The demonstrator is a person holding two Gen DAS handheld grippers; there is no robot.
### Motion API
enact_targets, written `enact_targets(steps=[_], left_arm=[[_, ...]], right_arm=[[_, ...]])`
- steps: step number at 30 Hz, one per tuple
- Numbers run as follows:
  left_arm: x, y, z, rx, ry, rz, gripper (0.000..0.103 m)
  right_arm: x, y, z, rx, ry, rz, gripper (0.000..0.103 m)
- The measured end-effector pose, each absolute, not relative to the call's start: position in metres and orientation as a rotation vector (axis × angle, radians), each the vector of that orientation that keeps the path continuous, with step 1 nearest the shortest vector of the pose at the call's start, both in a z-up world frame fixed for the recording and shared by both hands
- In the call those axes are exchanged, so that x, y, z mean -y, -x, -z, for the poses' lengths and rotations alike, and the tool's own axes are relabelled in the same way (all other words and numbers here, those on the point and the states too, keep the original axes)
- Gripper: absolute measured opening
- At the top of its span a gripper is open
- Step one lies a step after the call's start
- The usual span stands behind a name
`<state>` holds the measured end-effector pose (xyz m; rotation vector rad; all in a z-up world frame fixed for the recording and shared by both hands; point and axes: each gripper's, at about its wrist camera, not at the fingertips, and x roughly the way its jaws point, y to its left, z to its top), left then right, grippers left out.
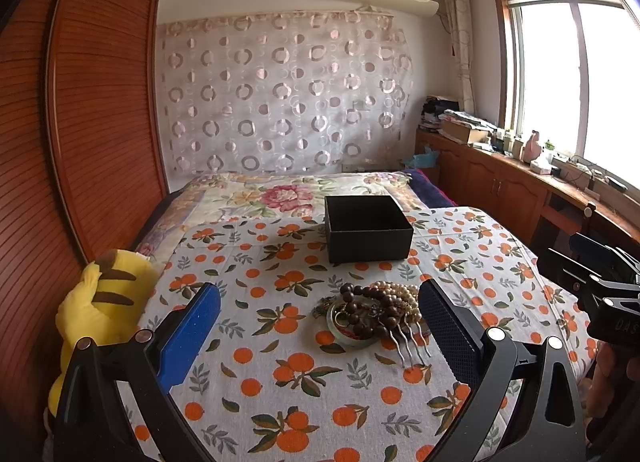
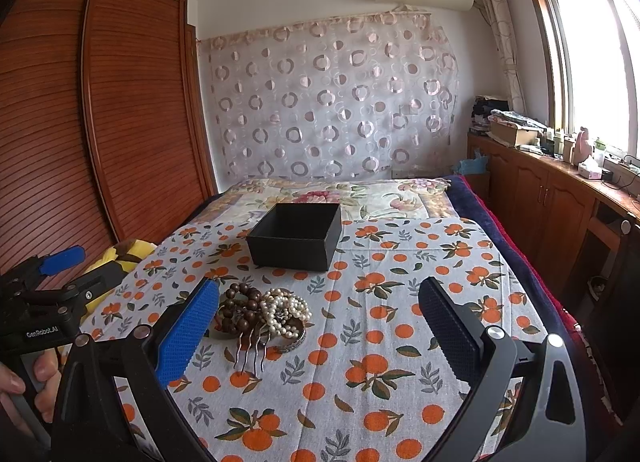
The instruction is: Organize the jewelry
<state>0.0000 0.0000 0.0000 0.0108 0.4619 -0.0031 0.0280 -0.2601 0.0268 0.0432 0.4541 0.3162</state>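
Observation:
A pile of jewelry (image 1: 372,314) lies on the orange-print cloth (image 1: 280,382): dark wooden beads (image 1: 360,302), a pearl strand (image 1: 400,294), a green bangle (image 1: 340,334) and a metal hair comb (image 1: 412,346). An open, empty black box (image 1: 366,227) stands behind it. My left gripper (image 1: 320,326) is open and empty, the pile between its fingers and slightly ahead. In the right wrist view the pile (image 2: 264,314) sits by the left finger of my open, empty right gripper (image 2: 320,322), with the box (image 2: 296,236) beyond.
A yellow striped plush toy (image 1: 100,302) lies at the cloth's left edge against the wooden wardrobe (image 1: 80,121). A floral bedspread (image 1: 280,193) lies behind the box. A cluttered wooden cabinet (image 1: 500,173) runs under the window on the right.

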Motion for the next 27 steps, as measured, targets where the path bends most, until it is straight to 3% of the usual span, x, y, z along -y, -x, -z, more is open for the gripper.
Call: enact_targets(steps=[27], left_arm=[[-0.0024, 0.0023, -0.0035, -0.457, -0.009, 0.003, 0.096]], right_arm=[[0.2593, -0.0263, -0.0289, -0.455, -0.042, -0.316, 0.101]])
